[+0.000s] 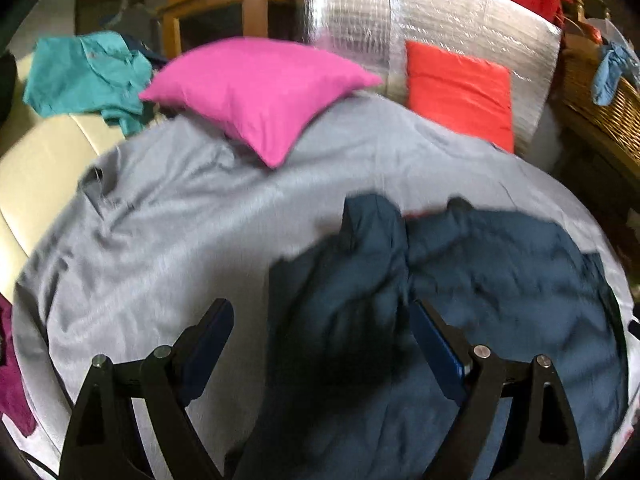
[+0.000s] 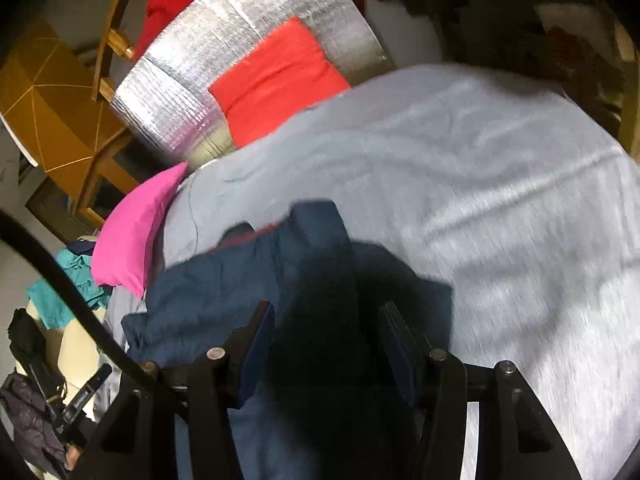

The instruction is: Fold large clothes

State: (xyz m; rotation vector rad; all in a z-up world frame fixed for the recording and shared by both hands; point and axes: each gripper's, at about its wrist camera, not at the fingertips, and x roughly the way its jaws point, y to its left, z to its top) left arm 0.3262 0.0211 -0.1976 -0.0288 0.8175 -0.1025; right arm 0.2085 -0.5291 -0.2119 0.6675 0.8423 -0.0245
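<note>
The dark blue crumpled piece of clothing lies in a heap on the grey bed cover, not yet spread flat. The left claw is wide open above it, holding nothing. The right claw is open too, with blue cloth between its fingers, but I cannot tell if it grips. I think folding has hardly begun; next, each claw should find an edge and pull it flat. A pink pillow sits well behind.
</note>
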